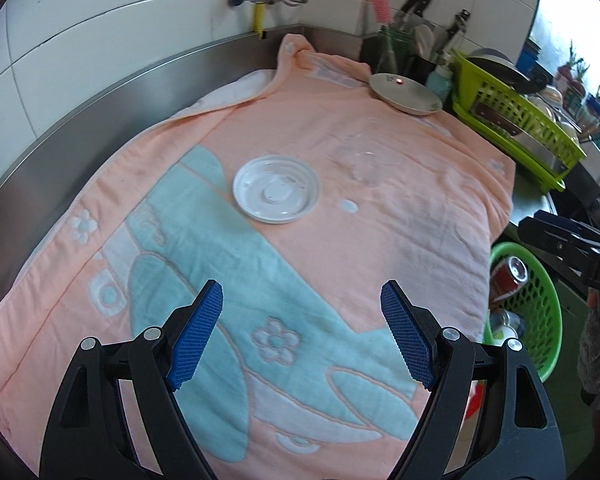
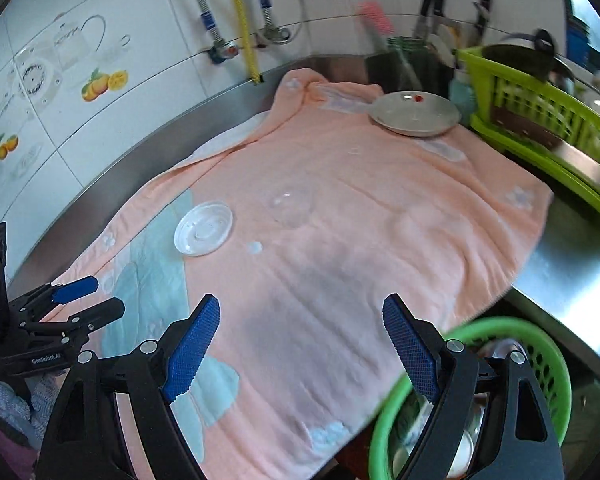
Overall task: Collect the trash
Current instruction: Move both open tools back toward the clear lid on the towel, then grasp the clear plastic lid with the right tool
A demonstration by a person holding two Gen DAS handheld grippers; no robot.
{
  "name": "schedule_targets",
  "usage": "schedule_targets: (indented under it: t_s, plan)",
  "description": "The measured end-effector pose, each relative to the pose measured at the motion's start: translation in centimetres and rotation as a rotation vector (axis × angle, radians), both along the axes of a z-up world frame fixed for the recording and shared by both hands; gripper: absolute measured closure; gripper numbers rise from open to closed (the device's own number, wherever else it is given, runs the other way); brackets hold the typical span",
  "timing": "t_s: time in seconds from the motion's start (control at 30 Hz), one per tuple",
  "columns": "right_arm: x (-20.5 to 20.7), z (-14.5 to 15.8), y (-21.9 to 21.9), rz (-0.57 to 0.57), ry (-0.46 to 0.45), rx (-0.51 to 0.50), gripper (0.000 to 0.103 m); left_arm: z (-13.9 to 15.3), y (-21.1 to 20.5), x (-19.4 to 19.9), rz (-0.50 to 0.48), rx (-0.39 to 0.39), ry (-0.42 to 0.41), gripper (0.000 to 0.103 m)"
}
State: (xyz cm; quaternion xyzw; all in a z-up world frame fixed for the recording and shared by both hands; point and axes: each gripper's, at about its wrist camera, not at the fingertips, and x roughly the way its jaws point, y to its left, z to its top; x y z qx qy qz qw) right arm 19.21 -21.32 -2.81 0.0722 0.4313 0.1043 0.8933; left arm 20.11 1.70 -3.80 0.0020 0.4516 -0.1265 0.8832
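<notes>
Landmark: the peach towel [image 1: 340,240] with a teal airplane print, spread over a steel counter [image 1: 80,128].

Left gripper [image 1: 302,334] hangs over the near, teal part of the towel, jaws wide apart, nothing between the blue pads [image 1: 196,340]. The white plastic lid [image 1: 277,188] lies flat at the towel's middle, ahead of the fingertips and slightly toward the left finger's side, well apart, not touched. A clear plastic cup [image 1: 364,162] lies on the towel just right of the lid, further from the fingers; hard to read against the fabric, orientation unclear.

Right gripper [image 2: 302,346] is over the towel's near right edge, jaws also spread wide, empty. In its view the lid [image 2: 203,228] sits ahead and left of the left finger, well apart; the clear cup [image 2: 290,204] is ahead, roughly on the line between the fingers but far off. Frame is motion-blurred.

Green round basket [image 2: 540,344] sits off the towel's near right corner, lower than the counter, partly behind the right gripper's right finger. It already holds trash: a red can [image 1: 510,276] and some pale items, unclear what.

At the towel's far right corner: a grey plate [image 1: 406,92] resting on the towel, a lime dish rack [image 1: 516,120] just beyond the edge.

The left gripper shows in the right wrist view at the towel's near left edge [image 2: 84,298].
</notes>
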Motion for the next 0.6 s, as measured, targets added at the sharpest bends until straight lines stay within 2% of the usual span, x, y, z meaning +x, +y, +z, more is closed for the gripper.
schedule_targets:
  t_s: [0.3,0.33,0.6]
  plan:
    - [7.0,-1.1,3.7,0.081,0.01,-0.057,0.017,-0.8,2.7,2.1,0.053,-0.004,0.017,0.023]
    - [7.9,-1.4,4.3,0.092,0.013,-0.07,0.014,-0.9,3.0,2.4,0.059,-0.002,0.019,0.023]
    - [14.1,-4.6,6.9,0.117,0.07,-0.164,0.013,-1.6,3.8,4.6,0.065,0.01,0.033,0.022]
